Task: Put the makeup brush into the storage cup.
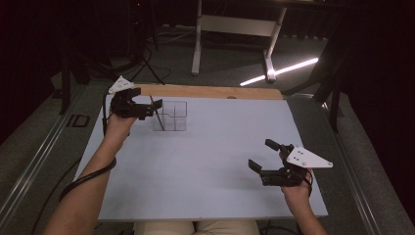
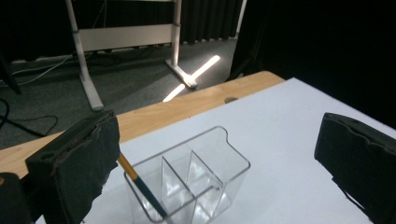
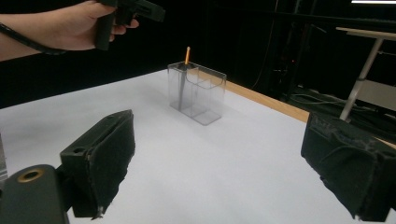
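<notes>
A clear organiser [image 1: 171, 116] with several compartments stands on the white bench [image 1: 220, 161], toward its far left, near the wooden strip [image 1: 210, 91] along the far edge. A pencil [image 2: 140, 184] stands tilted in the end compartment nearest the left claw [image 1: 149, 109], its top leaning out over the rim toward that claw. In the left gripper view the pencil's upper end passes just behind the left-hand pad [image 2: 79, 163]; whether it touches the pad cannot be told. The left claw hovers just beside the organiser, raised above the bench, jaws wide apart with nothing clamped between them. The right claw [image 1: 264, 159] sits well apart, near the bench's near right corner, held low over the surface, its jaws also spread wide and empty, pointing toward the organiser across the bench.
</notes>
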The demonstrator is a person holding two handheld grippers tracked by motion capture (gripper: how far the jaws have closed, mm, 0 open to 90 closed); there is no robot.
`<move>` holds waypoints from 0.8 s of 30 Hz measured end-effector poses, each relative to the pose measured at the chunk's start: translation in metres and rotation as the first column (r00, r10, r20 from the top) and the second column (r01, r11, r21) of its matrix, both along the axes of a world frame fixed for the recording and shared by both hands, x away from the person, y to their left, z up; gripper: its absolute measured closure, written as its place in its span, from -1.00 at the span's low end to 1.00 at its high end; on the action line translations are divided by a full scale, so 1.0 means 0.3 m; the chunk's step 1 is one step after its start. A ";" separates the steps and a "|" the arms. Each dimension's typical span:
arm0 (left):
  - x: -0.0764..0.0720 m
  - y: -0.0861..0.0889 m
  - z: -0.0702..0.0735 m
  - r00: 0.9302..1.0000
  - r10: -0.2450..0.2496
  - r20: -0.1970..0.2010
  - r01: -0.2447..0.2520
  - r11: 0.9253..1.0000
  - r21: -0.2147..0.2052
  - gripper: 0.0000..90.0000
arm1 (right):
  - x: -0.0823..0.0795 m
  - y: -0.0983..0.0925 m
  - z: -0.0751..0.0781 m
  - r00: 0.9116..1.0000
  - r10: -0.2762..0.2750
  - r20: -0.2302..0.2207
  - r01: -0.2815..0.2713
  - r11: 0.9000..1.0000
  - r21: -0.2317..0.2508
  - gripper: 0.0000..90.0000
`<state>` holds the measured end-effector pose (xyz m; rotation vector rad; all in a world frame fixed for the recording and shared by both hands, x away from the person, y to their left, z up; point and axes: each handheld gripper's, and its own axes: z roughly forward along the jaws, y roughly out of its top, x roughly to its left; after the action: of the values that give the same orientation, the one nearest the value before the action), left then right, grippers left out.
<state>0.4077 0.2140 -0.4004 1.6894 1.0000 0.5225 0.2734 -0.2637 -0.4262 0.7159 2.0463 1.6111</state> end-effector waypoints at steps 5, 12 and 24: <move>-0.043 0.006 0.011 1.000 -0.017 0.016 0.017 1.000 -0.015 -0.98 | 0.001 -0.003 -0.001 1.000 0.001 -0.002 -0.001 1.000 -0.004 -0.78; -0.100 0.017 0.033 0.999 -0.040 0.037 0.041 0.999 -0.021 -0.98 | 0.002 -0.007 -0.002 1.000 -0.005 0.003 0.005 1.000 -0.011 -0.78; -0.190 0.019 0.026 0.993 -0.105 0.054 0.106 0.994 -0.026 -0.98 | 0.005 -0.014 -0.005 1.000 -0.012 0.000 0.012 1.000 -0.011 -0.78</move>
<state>0.3508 0.2197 -0.3925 1.6846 0.8716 0.4783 0.2749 -0.2679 -0.4276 0.7236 2.0459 1.5915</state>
